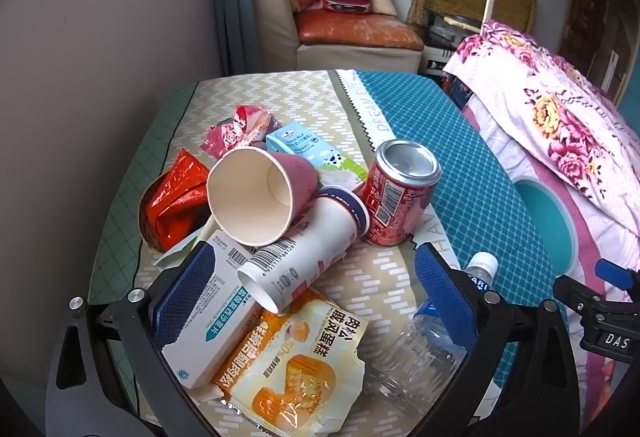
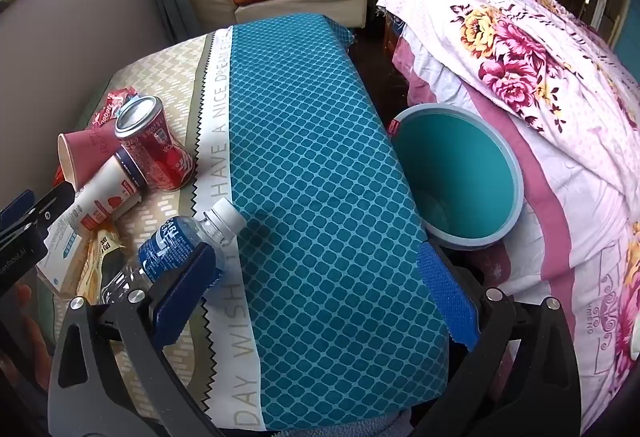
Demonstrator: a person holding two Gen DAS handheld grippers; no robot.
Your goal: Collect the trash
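Both grippers stand wide apart with nothing pressed between their pads: the left gripper hangs over the heap of trash, the right gripper over the bare teal part of the table. Beyond the table's right edge, on the floor against the flowered bedding, sits the teal bin, tilted so that its mouth faces the camera.

On the beige side of the table the trash lies in one pile. Nearest the left gripper is a yellow snack packet, with a white medicine box just beside it at the left finger. A clear water bottle lies on its side by the right finger, cap pointing away. A white paper tube lies on the packet, a pink paper cup rests tipped over on it, and a red can stands upright, touching the tube's far end. Behind are a milk carton, a red foil wrapper and a pink wrapper.
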